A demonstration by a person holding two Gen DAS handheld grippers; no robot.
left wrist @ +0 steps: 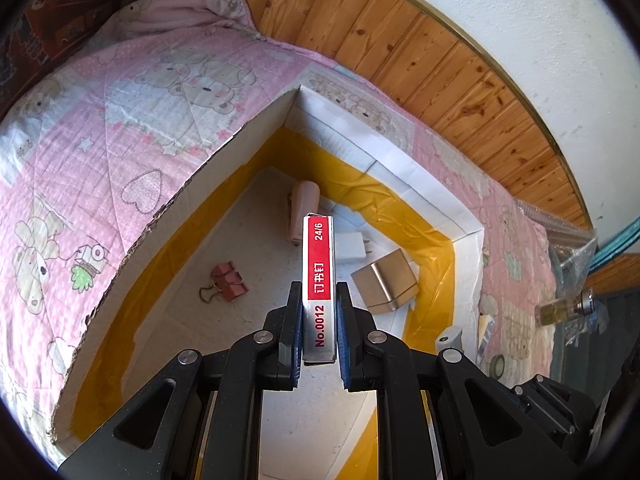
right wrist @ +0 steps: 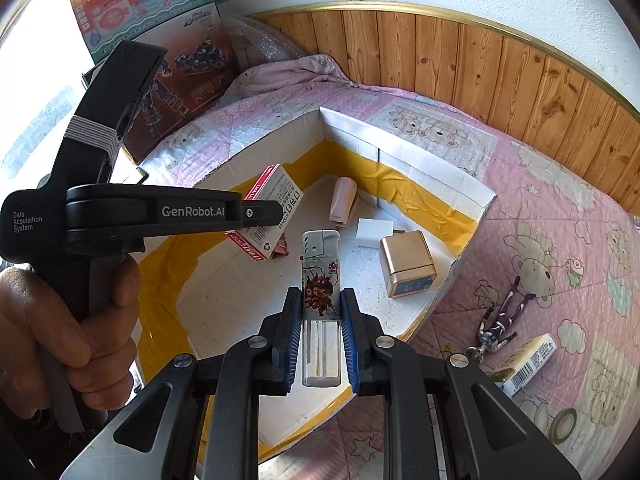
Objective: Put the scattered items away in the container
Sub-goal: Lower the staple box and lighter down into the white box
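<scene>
Left gripper (left wrist: 319, 308) clamped on a red staple box (left wrist: 318, 276), held edge-up over the open cardboard box (left wrist: 168, 208). Right gripper (right wrist: 320, 312) clamped on a lighter (right wrist: 321, 280), also above the box. Inside on the floor: pink stapler (left wrist: 302, 212), white charger (left wrist: 350, 246), gold tin (left wrist: 386, 286), binder clips (left wrist: 228, 286). On the quilt (right wrist: 540, 200) outside: figurine keychain (right wrist: 500, 320), small carton (right wrist: 528, 364), tape roll (right wrist: 564, 424).

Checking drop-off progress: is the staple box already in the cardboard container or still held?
Still held. The left claw is shut on the staple box, which hangs over the container floor, not resting on it.
</scene>
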